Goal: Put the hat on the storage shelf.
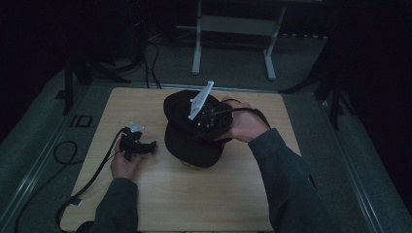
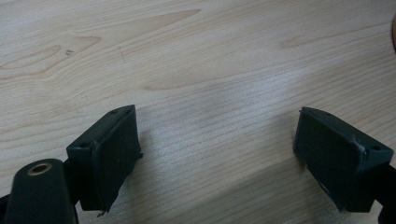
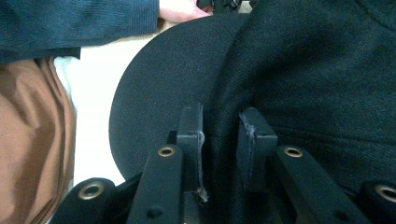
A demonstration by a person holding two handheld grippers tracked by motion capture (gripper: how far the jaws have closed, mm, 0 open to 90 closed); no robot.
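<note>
Dark room, pale wooden table (image 1: 160,204), a black cap (image 1: 187,141) lying near its middle.

On the cap's crown sits the right gripper (image 3: 222,135), jaws close together with a fold of the black fabric between them, where crown meets brim. Well left of the cap, the left gripper (image 2: 217,154) rests low over bare wood, jaws wide apart and holding nothing.

My left gripper (image 1: 137,144) lies low at the left, my hand (image 1: 125,165) under it, jaws wide apart with nothing between them. My right hand (image 1: 244,122) reaches in from the right, sleeve angled across, and the right gripper (image 3: 222,135) points down, its jaws narrowly parted with a fold of black cloth between the pads.
</note>
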